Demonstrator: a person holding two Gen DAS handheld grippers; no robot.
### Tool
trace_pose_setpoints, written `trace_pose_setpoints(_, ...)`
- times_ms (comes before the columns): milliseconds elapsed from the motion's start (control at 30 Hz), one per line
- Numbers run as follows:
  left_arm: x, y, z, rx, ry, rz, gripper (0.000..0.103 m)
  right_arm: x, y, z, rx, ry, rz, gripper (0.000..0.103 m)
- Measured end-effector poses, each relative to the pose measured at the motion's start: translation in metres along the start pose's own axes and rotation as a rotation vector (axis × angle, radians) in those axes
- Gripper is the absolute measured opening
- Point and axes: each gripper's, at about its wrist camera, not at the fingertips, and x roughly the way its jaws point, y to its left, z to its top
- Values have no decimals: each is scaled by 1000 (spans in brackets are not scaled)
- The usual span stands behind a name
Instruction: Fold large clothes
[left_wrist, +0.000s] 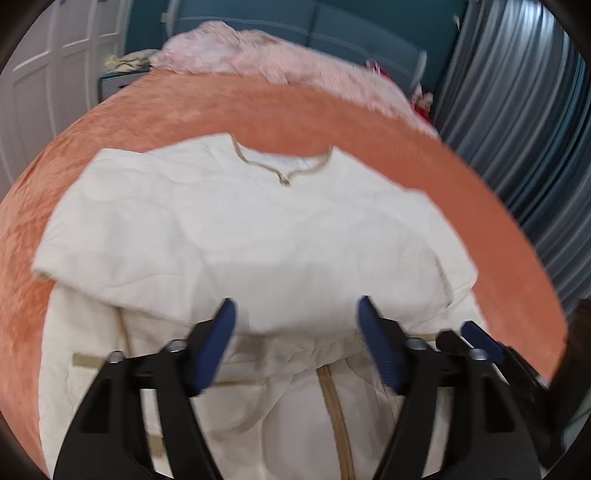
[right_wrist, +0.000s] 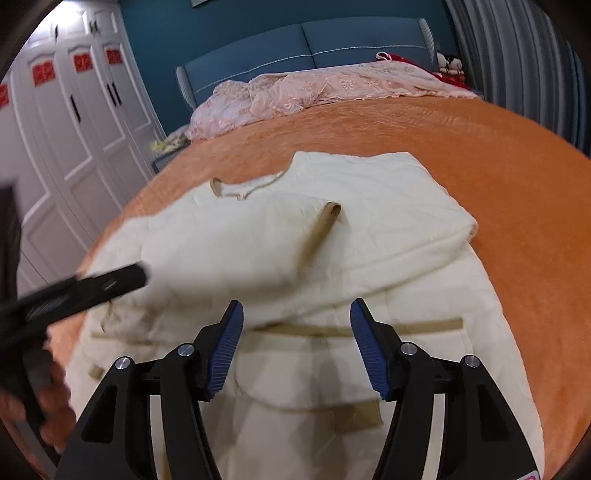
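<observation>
A cream quilted jacket (left_wrist: 240, 229) with tan trim lies flat on the orange bedspread (left_wrist: 258, 107), collar pointing away from me. Both sleeves are folded in across its chest, and in the right wrist view one tan cuff (right_wrist: 328, 218) lies on top of the jacket (right_wrist: 388, 192). My left gripper (left_wrist: 295, 306) hovers open over the jacket's lower middle with nothing between its blue pads. My right gripper (right_wrist: 295, 306) is open too, above the tan waist band (right_wrist: 424, 326). One blue finger of the right gripper (left_wrist: 480, 338) shows at the lower right of the left wrist view.
A crumpled pink lace cloth (right_wrist: 295, 88) lies at the far end of the bed below the blue headboard (right_wrist: 295, 44). White wardrobe doors (right_wrist: 74, 129) stand on the left and a grey curtain (left_wrist: 517, 92) hangs on the right. A hand (right_wrist: 48, 406) holds the blurred left tool.
</observation>
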Motion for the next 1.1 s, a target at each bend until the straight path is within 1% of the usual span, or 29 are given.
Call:
trace_pose_setpoints(67,-16,20,1,-53,-46,1,81,4,-2,11,27,-7,20,65)
trace_pose_setpoints(100,-24,26,2,-84,-56,11,81,8,-3,17,39,-8,25,66)
trace_pose_setpoints(133,-27,41,5,-130,-57,25,81,11,-4,21,49,-7,27,68)
trace_pose_setpoints(200,-29,74,9,-248,-50,15,81,21,-6,29,81,1,21,68)
trace_pose_setpoints(267,-28,112,12,-377,-43,23,81,33,-10,35,115,22,18,68)
trace_pose_setpoints(367,-24,157,12,-520,-29,22,81,54,-13,40,163,83,35,68)
trace_pose_setpoints(400,-22,167,11,-558,-24,17,81,59,-11,40,166,101,49,68)
trace_pose_setpoints(433,-19,177,11,-600,-20,5,81,62,-8,40,161,113,61,62)
trace_pose_setpoints(467,-17,187,10,-636,-16,-8,81,65,-4,42,144,125,76,43)
trace_pose_setpoints(500,-14,197,9,-680,-11,-18,80,68,2,46,110,136,66,30)
trace_pose_setpoints(533,-11,203,11,-709,-9,-28,77,67,10,53,70,135,76,8)
trace_pose_setpoints(567,-9,208,12,-733,-6,-32,66,63,13,60,57,123,88,6)
trace_pose_setpoints(600,-6,212,16,-750,-4,-38,57,55,16,68,47,85,92,6)
trace_pose_setpoints(633,-5,214,18,-758,-2,-40,51,41,20,81,29,30,101,5)
trace_pose_setpoints(667,-5,213,21,-762,-2,-32,33,31,23,89,16,-9,102,5)
trace_pose_setpoints(700,-5,209,25,-757,-8,-20,19,19,24,98,3,-54,100,5)
trace_pose_setpoints(767,-9,205,28,-731,-23,4,18,2,22,110,-16,-119,79,5)
trace_pose_setpoints(800,-10,200,29,-704,-32,34,17,3,19,113,-28,-121,60,5)
trace_pose_setpoints(833,-10,196,30,-672,-34,58,16,8,16,111,-40,-107,35,5)
trace_pose_setpoints(867,-8,189,29,-635,-28,96,15,19,10,105,-45,-75,1,5)
trace_pose_setpoints(967,5,179,21,-570,11,191,12,55,-2,78,-55,39,-75,5)
trace_pose_setpoints(1000,9,178,18,-556,20,214,12,64,-5,68,-60,63,-95,5)
trace_pose_setpoints(1100,16,174,6,-500,20,264,12,79,-13,47,-58,105,-110,5)
